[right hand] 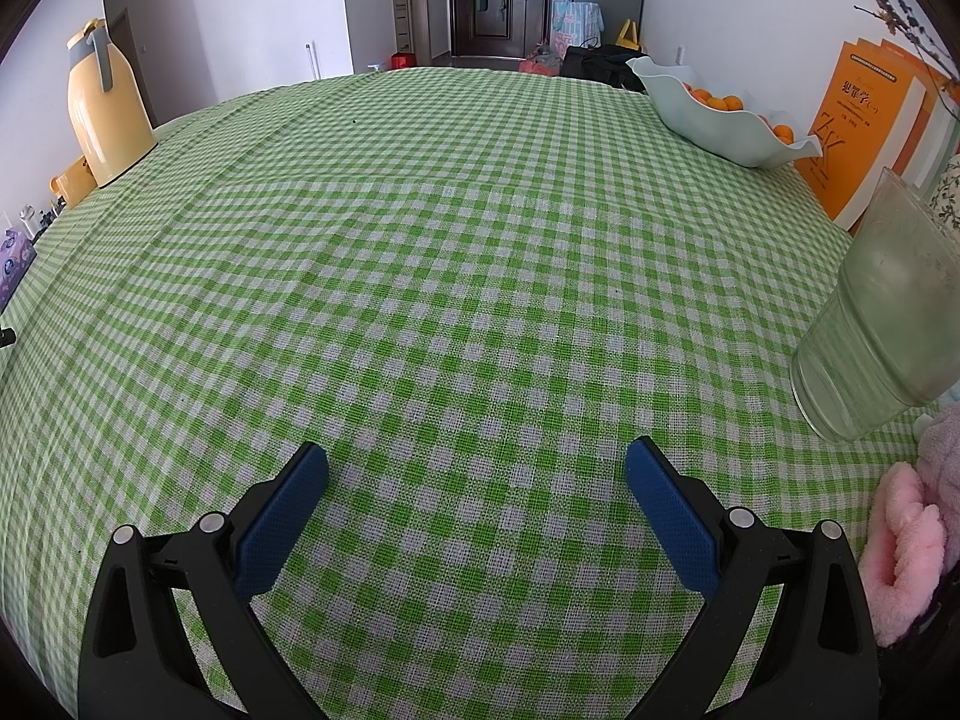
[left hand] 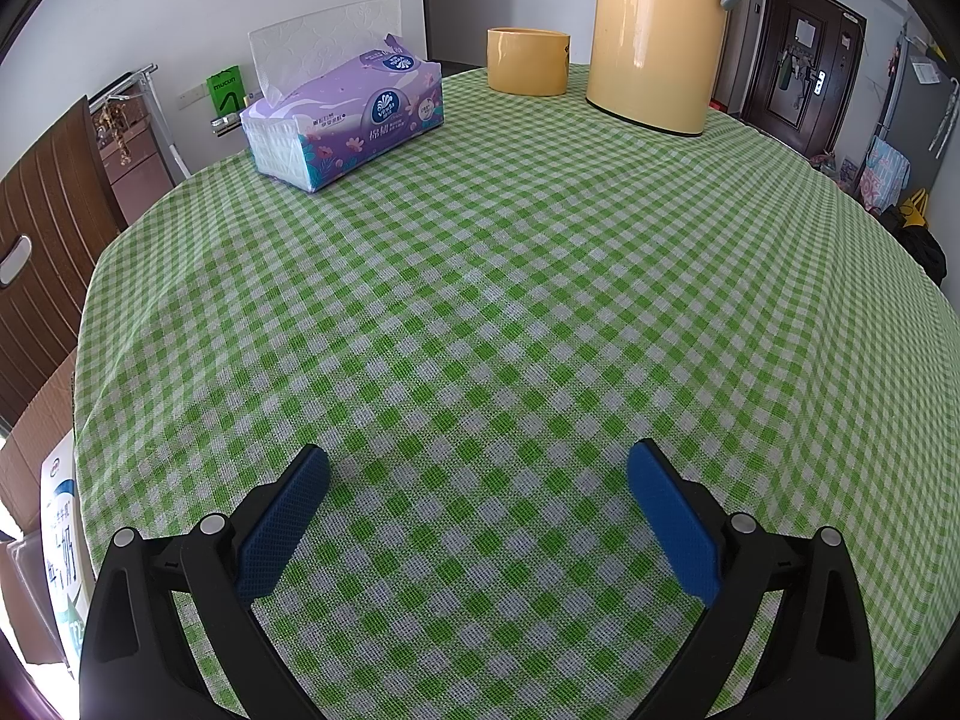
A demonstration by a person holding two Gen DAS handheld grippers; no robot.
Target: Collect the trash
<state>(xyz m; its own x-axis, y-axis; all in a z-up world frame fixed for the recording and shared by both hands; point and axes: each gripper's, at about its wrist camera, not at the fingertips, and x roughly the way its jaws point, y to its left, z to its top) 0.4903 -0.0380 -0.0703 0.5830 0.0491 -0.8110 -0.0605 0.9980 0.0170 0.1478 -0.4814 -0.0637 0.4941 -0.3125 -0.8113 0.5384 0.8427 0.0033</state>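
while both tools hover low over the green checked cloth of the worktop (left hand: 510,276), their jaws stand wide apart and grip nothing.

left gripper (left hand: 478,468): blue pads (left hand: 282,525) spread, only bare cloth between them. right gripper (right hand: 477,468): blue pads (right hand: 675,525) spread likewise, cloth only between them.

left wrist view, far edge of the worktop: purple tissue pack (left hand: 345,126) toward the far left corner, one white sheet standing up from its slot; yellow cup (left hand: 527,60) at the far edge, just beside the tall yellow thermos jug (left hand: 654,36) with a grey handle. cardboard box (left hand: 36,480) off the left edge, below worktop level.

right wrist view: the same jug at the left edge, the tissue pack only a sliver beyond it. pale wavy fruit bowl (right hand: 714,114) holding oranges (right hand: 714,101) near the far right corner; orange books (right hand: 870,132) upright just behind it; cloudy plastic cup (right hand: 882,312) at the right edge; pink fluffy item (right hand: 912,540) at the near right corner.

trash: no item identifiable as trash can be made out in either view.
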